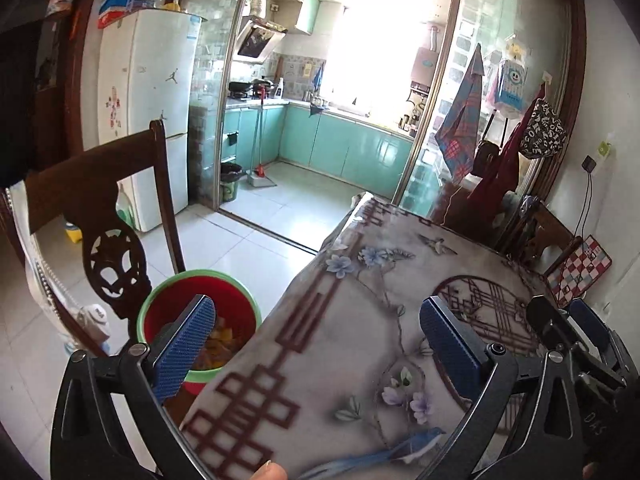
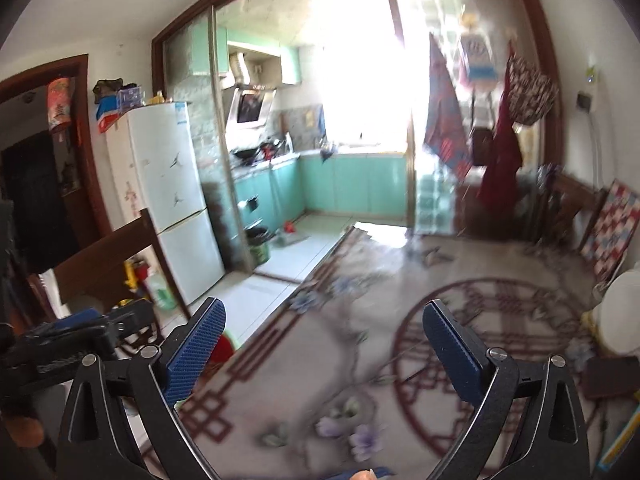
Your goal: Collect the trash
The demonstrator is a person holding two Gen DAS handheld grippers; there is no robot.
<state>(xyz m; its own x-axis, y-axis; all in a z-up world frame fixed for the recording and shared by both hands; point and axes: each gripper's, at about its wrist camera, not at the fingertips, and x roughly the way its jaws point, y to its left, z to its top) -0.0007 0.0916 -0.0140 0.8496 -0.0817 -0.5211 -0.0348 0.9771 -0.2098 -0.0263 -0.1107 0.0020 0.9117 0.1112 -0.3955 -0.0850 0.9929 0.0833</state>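
A red trash bin (image 1: 232, 300) with a green rim stands on the floor beside the table's left edge, with yellowish scraps inside. A sliver of the bin (image 2: 222, 350) shows in the right wrist view. My left gripper (image 1: 316, 340) is open and empty over the table's near left part, its left finger over the bin. My right gripper (image 2: 324, 340) is open and empty above the table; it also shows in the left wrist view (image 1: 576, 328) at the far right. The left gripper shows at the left of the right wrist view (image 2: 80, 328). I see no loose trash on the tablecloth.
The table (image 1: 380, 320) carries a grey flowered cloth with dark red patterns. A dark wooden chair (image 1: 100, 216) stands left of the bin. A white round object (image 2: 620, 312) and a dark flat thing (image 2: 612, 376) lie at the table's right. A fridge (image 1: 148, 112) and the kitchen lie beyond.
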